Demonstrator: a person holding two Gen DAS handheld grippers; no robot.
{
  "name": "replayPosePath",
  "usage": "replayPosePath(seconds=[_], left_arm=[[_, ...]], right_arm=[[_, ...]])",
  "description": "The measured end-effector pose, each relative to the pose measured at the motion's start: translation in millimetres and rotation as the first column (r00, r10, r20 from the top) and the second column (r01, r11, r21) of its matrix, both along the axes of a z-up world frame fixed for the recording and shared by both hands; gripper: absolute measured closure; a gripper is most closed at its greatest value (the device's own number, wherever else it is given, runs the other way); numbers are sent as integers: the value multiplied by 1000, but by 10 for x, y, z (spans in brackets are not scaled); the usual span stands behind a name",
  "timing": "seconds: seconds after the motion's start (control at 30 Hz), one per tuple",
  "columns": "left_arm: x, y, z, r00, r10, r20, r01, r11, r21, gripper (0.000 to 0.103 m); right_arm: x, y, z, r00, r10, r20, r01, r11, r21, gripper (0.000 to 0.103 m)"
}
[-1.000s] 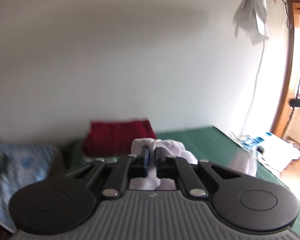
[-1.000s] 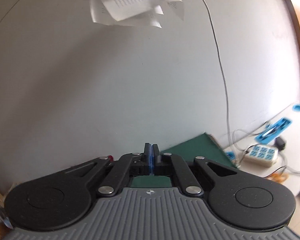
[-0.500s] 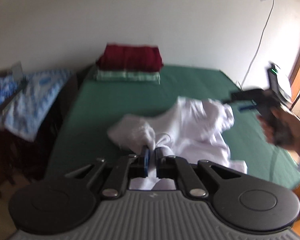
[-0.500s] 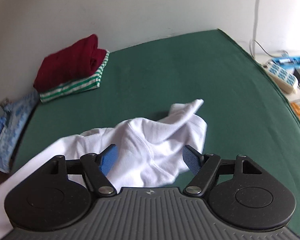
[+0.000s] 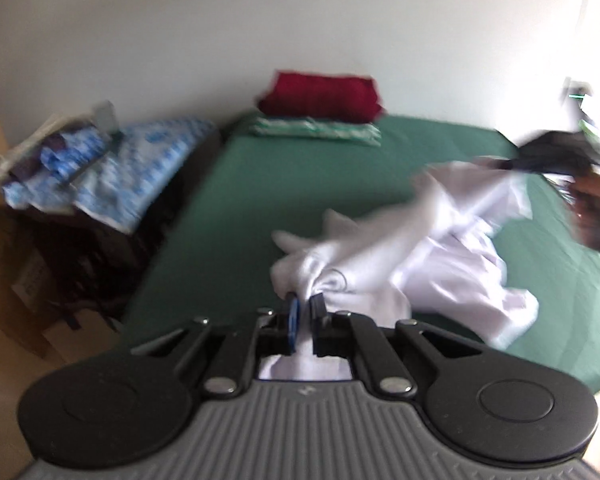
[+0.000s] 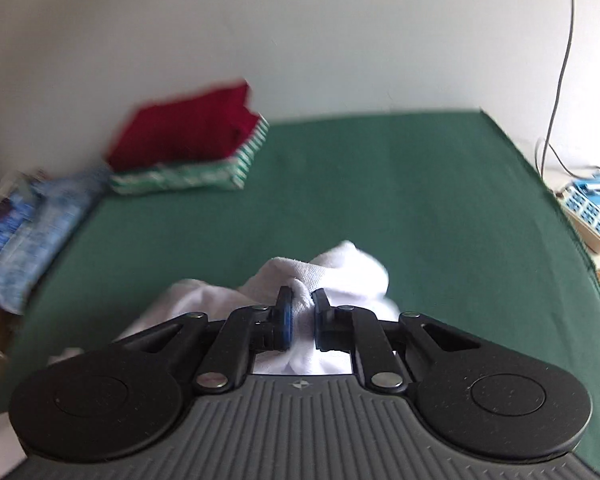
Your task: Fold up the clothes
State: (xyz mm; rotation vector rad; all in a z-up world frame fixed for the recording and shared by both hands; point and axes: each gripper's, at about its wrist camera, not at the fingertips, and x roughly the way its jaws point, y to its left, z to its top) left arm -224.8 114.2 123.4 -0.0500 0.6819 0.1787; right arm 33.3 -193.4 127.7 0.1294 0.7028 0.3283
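Observation:
A crumpled white garment (image 5: pixel 400 248) lies on the green-covered table (image 5: pixel 260 184). My left gripper (image 5: pixel 305 304) is shut on a bunched corner of it near the front edge. In the left wrist view the right gripper (image 5: pixel 552 156) shows blurred at the far right, held by a hand (image 5: pixel 596 212), with cloth stretched toward it. In the right wrist view my right gripper (image 6: pixel 300 298) has its jaws closing on a fold of the white garment (image 6: pixel 340 268), and cloth sits pinched between the blue pads.
A folded red garment (image 6: pixel 188 132) lies on a folded green-striped one (image 6: pixel 188 176) at the table's far left by the wall. Blue-patterned fabric (image 5: pixel 112 164) covers clutter left of the table. A power strip (image 6: pixel 588 216) and wall cable (image 6: pixel 560 64) are on the right.
Both grippers tipped down from the wall to the table. The right gripper went from shut to wide open over the white garment, then closed on a fold. The left kept its hold.

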Motion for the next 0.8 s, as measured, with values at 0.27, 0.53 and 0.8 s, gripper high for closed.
replayPosePath(seconds=[0.27, 0.53, 0.8], left_arm=[[3, 327, 895, 980, 29, 196, -33, 999, 19, 100], [-234, 62, 1892, 894, -62, 445, 24, 996, 90, 100], [-137, -96, 2747, 802, -118, 586, 0, 980, 197, 100]], right_arm=[[-1653, -1028, 844, 978, -58, 200, 21, 983, 184, 92], [-2281, -1453, 1419, 939, -143, 312, 6, 915, 403, 92], [-2300, -1383, 2326, 846, -129, 518, -58, 942, 329, 92]])
